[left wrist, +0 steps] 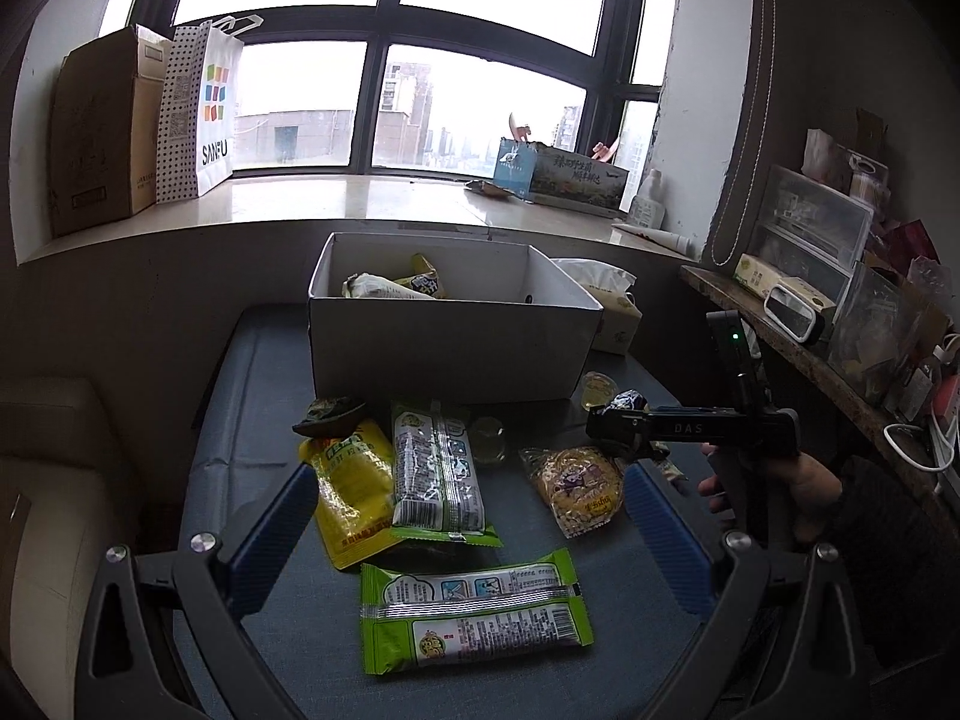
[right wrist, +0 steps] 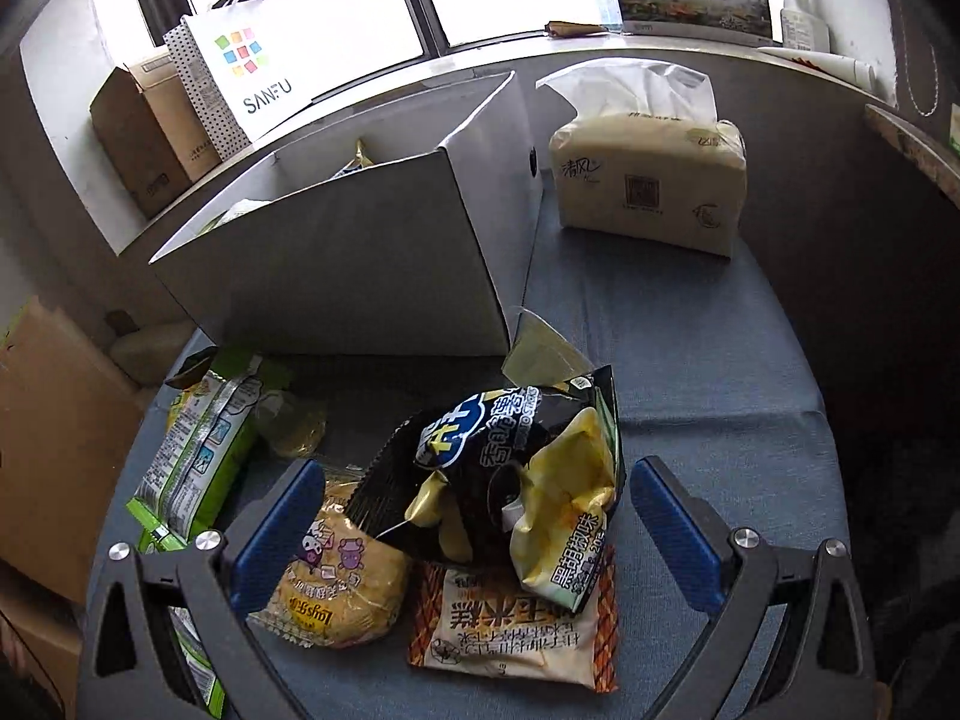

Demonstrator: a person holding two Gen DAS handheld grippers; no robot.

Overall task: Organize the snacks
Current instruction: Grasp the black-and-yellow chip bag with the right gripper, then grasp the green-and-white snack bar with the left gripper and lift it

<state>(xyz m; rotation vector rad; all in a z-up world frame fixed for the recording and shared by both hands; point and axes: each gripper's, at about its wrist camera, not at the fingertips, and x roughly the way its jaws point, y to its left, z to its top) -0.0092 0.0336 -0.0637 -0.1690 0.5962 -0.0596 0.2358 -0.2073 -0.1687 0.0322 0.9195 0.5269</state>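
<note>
Centrally, a white cardboard box [left wrist: 450, 330] with an open top was seen standing at the back of the desk [left wrist: 264, 360], which was covered in a blue-grey woven cloth. Two crinkled foil packets [left wrist: 396, 285] were lying inside the box. In front of it, loose snacks were spread flat on the cloth: a glossy yellow pouch [left wrist: 351, 492], partly overlapped by a green-edged plastic wrapper [left wrist: 435, 474], and a second green wrapper [left wrist: 474, 615] lying crosswise nearer the camera. A round bun in clear film [left wrist: 582, 489] was placed to their right. The left claw [left wrist: 468, 534] was held wide apart above these, its ribbed blue pads empty. The right claw [right wrist: 474, 540] was likewise spread wide, with nothing gripped; between its pads a rumpled black-and-yellow chip bag [right wrist: 510, 474] was resting on the bun [right wrist: 342, 588] and on a flat orange-bordered packet [right wrist: 516, 630]. A soft paper tissue pack [right wrist: 648, 180] was standing just beside the box's right wall [right wrist: 504, 192]. On the stone windowsill, a dotted paper shopping bag [left wrist: 201, 114] was leaning against a brown carton [left wrist: 102, 132].
</note>
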